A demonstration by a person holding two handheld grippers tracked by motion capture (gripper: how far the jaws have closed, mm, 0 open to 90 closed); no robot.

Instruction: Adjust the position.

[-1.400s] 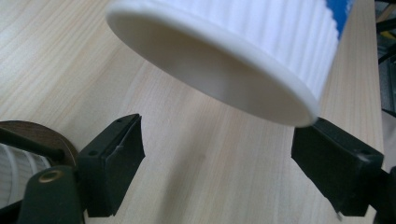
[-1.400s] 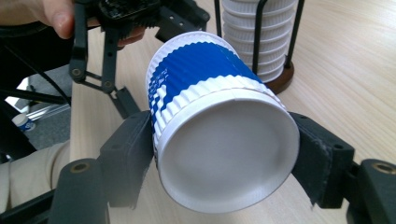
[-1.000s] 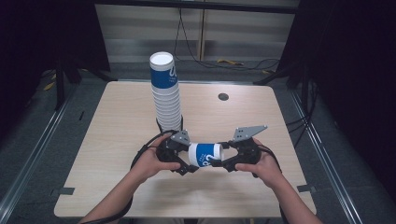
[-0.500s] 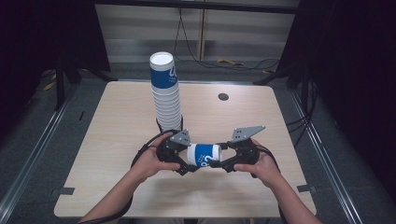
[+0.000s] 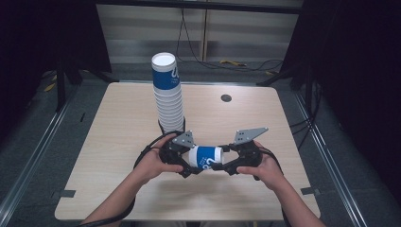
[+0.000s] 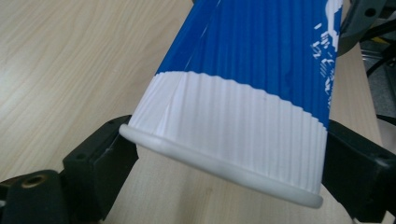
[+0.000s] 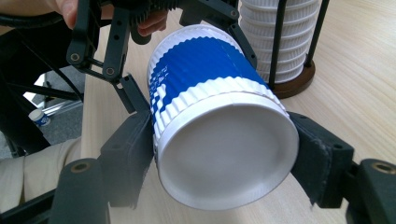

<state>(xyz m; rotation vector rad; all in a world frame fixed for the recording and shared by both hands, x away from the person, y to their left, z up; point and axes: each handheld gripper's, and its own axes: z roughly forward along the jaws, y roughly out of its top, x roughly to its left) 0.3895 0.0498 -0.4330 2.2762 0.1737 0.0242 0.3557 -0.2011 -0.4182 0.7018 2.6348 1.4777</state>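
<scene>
A blue and white ribbed paper cup (image 5: pixel 204 156) lies on its side in the air just above the wooden table (image 5: pixel 118 142), held from both ends. My left gripper (image 5: pixel 187 164) is shut on its rim end, with one black jaw on each side of the cup (image 6: pixel 243 84) in the left gripper view (image 6: pixel 229 149). My right gripper (image 5: pixel 222 163) is shut on its base end. In the right gripper view (image 7: pixel 224 144) the cup's white bottom (image 7: pixel 229 158) faces the camera. A tall stack of the same cups (image 5: pixel 168 94) stands in a rod holder behind the hands.
The holder's round wooden base (image 7: pixel 295 78) and black rods stand close behind the held cup. A small black grommet (image 5: pixel 226 98) sits in the table's far right part. Cables lie on the floor beyond the far edge.
</scene>
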